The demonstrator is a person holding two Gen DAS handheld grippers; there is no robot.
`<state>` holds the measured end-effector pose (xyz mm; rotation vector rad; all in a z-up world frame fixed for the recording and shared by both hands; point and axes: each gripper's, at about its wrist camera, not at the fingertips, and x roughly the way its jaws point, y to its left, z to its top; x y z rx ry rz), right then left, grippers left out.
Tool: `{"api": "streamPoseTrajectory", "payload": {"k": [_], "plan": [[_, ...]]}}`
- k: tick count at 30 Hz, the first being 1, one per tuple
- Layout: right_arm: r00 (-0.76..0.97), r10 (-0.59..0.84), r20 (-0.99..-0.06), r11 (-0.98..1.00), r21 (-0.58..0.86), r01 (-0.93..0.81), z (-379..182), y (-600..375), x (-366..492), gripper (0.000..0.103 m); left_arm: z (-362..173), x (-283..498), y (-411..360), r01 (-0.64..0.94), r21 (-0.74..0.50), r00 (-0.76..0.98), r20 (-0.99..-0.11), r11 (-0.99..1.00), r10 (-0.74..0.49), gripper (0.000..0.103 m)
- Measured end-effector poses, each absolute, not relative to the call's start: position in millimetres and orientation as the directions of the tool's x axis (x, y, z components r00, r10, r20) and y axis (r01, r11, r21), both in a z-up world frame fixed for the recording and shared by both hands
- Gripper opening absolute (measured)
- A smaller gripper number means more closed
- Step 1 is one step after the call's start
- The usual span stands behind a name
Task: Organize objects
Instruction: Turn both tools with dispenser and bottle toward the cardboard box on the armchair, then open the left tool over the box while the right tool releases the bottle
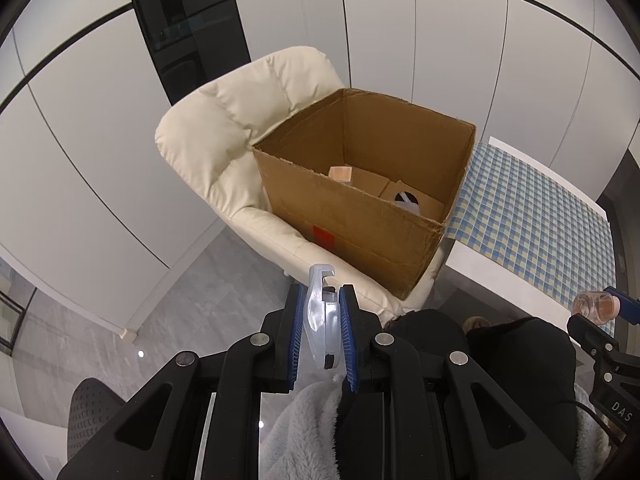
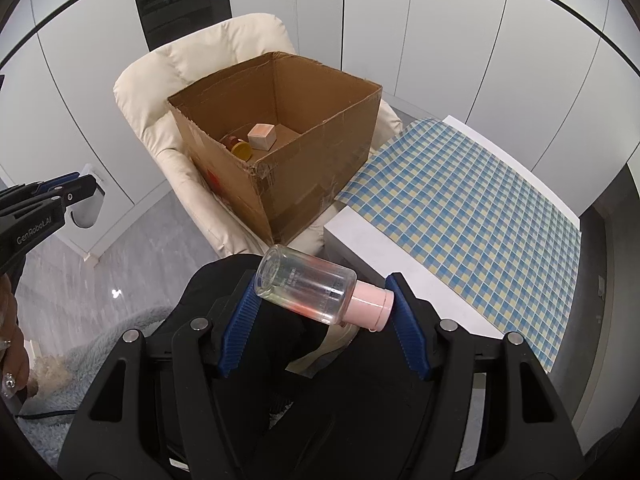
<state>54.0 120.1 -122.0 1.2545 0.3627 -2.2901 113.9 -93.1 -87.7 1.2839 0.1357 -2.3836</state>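
Note:
An open cardboard box [image 1: 352, 216] [image 2: 304, 184] sits on a cream armchair [image 1: 224, 140] [image 2: 160, 128]. Inside it lie a small pink-topped cube [image 2: 261, 136] [image 1: 341, 173], a yellow-lidded jar [image 2: 239, 149] and a black-and-white item [image 1: 406, 200]. My left gripper [image 1: 323, 300] is shut on a clear plastic clip [image 1: 318, 312], below and in front of the box. My right gripper [image 2: 324, 286] is shut on a clear bottle with a pink cap [image 2: 312, 284], held sideways end to end between the blue pads, short of the box. The bottle [image 1: 594, 306] also shows at the left wrist view's right edge.
A white table with a blue-and-yellow checked cloth [image 2: 472, 216] [image 1: 532, 216] stands right of the chair. White cabinet doors and a dark glass panel [image 1: 188, 28] fill the back. A grey fluffy blanket [image 1: 304, 428] and the person's dark-clothed lap lie below the grippers. Grey floor lies at left.

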Motion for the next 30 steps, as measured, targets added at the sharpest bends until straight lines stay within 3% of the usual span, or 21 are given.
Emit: {"api": "streamPoseTrajectory", "payload": {"k": [19, 30], "plan": [[-0.513, -0.322, -0.795, -0.832, -0.021, 0.554, -103, 77, -13, 0.066, -68, 31, -113, 0.397, 0.090, -0.535, -0.786, -0.913, -0.311, 0.018], [-0.494, -0.364, -0.789, -0.798, -0.010, 0.603, -115, 22, -72, 0.066, -83, -31, -144, 0.409, 0.059, -0.511, -0.812, -0.911, -0.282, 0.018]]}}
